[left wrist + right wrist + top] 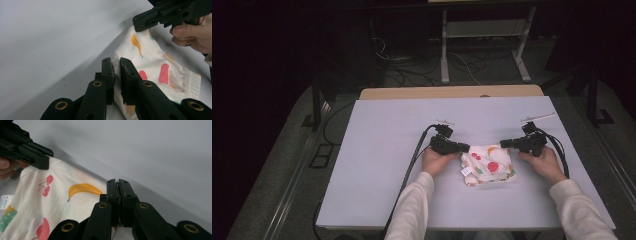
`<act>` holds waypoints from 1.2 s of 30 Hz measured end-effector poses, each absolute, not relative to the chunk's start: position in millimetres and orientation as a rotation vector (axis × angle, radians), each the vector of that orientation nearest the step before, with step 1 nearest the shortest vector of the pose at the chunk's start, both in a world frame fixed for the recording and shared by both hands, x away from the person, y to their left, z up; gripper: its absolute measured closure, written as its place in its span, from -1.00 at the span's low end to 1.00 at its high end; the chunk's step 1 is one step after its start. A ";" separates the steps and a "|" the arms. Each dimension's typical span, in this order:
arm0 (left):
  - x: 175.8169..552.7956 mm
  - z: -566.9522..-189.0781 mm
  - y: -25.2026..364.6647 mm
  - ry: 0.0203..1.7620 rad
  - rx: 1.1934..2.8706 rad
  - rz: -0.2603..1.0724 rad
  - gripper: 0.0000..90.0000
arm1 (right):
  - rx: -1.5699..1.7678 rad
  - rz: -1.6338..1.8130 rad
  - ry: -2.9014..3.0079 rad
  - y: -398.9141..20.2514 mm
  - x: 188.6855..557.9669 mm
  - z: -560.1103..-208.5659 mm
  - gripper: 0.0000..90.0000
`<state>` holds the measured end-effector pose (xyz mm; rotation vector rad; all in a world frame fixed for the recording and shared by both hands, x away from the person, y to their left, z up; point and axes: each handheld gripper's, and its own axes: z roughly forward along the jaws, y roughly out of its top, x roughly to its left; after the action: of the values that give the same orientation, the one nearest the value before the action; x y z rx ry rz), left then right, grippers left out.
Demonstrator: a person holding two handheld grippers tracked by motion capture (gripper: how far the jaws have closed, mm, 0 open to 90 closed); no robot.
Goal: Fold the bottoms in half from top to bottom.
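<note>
A small white cloth (489,164) printed with fruit lies crumpled on the pale grey table (382,160), between the two hands. My left gripper (465,147) pinches its far left corner; in the left gripper view the jaws (117,62) are shut with the fabric (160,65) caught between them. My right gripper (503,144) holds the far right corner; in the right gripper view its jaws (118,182) are pressed together on a thin edge of the cloth (62,195). Each gripper view also shows the other gripper (140,23) (42,161) at the opposite corner.
Two thin white strips (444,121) (538,117) lie on the table behind the grippers. A wooden edge (452,92) runs along the table's far side. Beyond it, cables and a metal stand (482,50) are on the dark floor.
</note>
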<state>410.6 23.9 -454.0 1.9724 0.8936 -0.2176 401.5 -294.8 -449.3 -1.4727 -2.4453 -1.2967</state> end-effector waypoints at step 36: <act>412.7 -428.1 83.8 0.898 2.018 -0.088 0.82 | -1.454 -1.364 -2.452 -235.6 401.1 -430.4 0.93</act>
<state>412.7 83.8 -428.1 2.0184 0.8978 -0.0882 401.1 -235.6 -430.4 -1.4538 -2.4517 -1.3635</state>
